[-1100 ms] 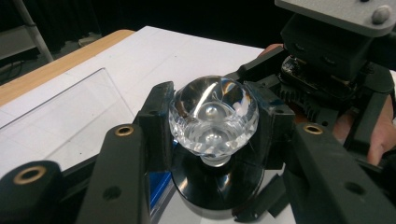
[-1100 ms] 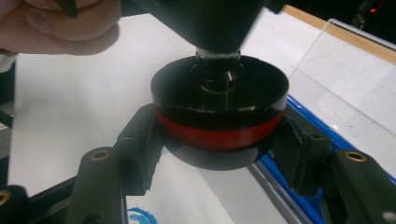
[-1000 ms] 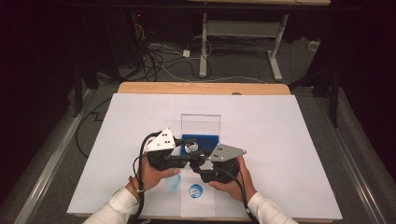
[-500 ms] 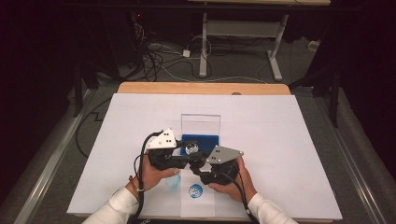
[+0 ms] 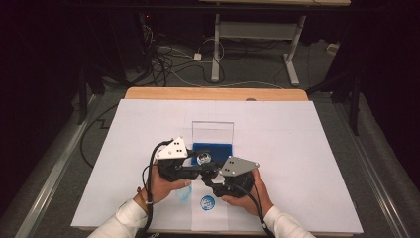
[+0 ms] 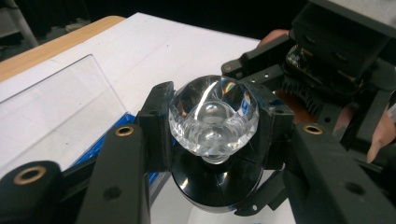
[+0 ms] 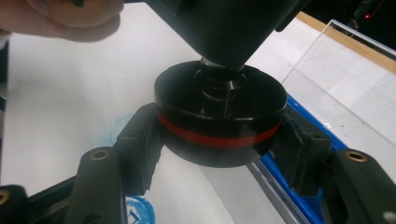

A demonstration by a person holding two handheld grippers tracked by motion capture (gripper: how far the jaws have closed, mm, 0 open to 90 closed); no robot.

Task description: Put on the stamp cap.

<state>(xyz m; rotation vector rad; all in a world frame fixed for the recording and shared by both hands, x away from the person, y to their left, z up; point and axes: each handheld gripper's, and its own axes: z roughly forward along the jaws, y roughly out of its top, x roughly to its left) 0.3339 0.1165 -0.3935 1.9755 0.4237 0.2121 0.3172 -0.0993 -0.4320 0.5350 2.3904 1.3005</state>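
Both hands meet over the blue ink pad (image 5: 213, 148): the left gripper (image 6: 212, 140) clamps the stamp's crystal knob (image 6: 213, 114), the right gripper (image 7: 219, 142) clamps its black base (image 7: 219, 126), probably twisting them apart.

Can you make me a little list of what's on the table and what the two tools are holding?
left tool: shut on the clear faceted knob
right tool: shut on the black round base, which has a red band
knob and base: joined, knob on top, held above the table
blue tray: just behind the tools, with a clear upright panel at its back
blue round mark: on the white sheet, between the person's wrists
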